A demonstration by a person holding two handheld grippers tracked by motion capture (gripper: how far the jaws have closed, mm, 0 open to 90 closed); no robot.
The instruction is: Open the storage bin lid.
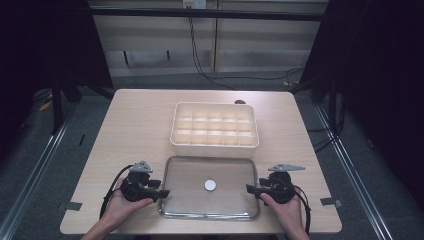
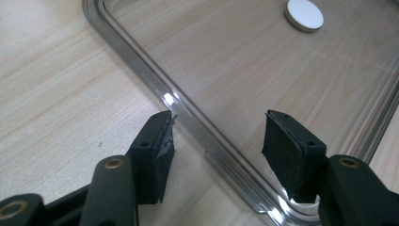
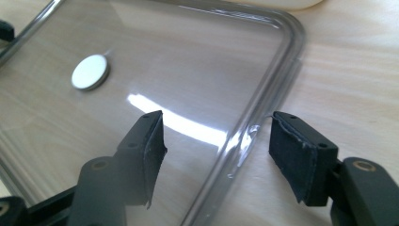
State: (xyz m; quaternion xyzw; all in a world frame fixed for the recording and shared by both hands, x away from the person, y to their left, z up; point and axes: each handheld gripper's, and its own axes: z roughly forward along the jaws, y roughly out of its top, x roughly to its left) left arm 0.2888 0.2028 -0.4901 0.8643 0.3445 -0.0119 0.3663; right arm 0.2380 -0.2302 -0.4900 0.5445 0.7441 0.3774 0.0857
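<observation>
A clear plastic lid lies flat on the table in front of a cream box split into several compartments. A small white disc sits at the lid's middle, and shows as the disc and the disc in the gripper views. My left gripper is open at the lid's left edge, its jaws astride the lid's rim. My right gripper is open at the right edge, jaws astride the rim. Neither gripper's jaws touch the lid.
The cream box's compartments look empty. A dark round object lies just behind the box. Bare wooden table lies to either side. Tape marks sit near the front corners.
</observation>
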